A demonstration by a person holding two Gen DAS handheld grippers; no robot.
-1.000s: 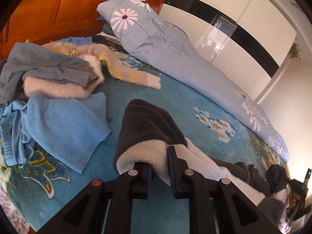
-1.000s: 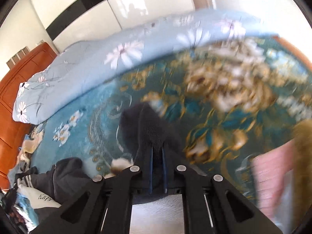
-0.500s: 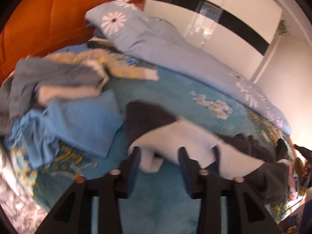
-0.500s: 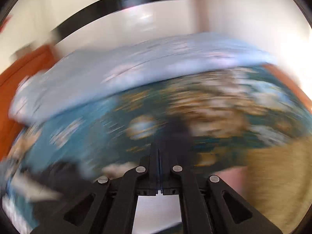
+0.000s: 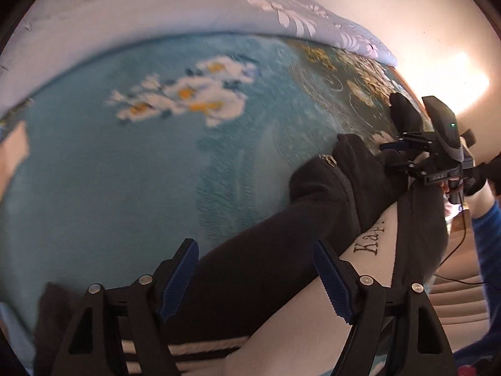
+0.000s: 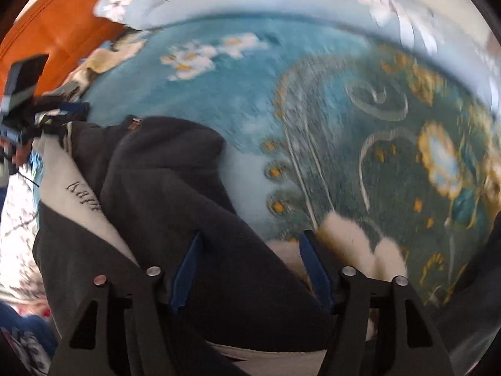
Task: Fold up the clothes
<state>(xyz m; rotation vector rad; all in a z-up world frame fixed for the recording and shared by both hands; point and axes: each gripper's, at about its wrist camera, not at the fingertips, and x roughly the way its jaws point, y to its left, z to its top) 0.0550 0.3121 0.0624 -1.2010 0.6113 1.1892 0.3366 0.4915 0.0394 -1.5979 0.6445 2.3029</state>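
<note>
Hovering over the bed, my left hand-held gripper (image 5: 255,277) and right hand-held gripper (image 6: 250,268) have just been opening, jaws apart above the dark fleece jacket (image 5: 281,250) lying on the teal floral blanket (image 5: 125,172). Beyond lie the pale blue duvet (image 5: 156,6), orange headboard (image 6: 62,22) and white wall (image 5: 422,15).
</note>
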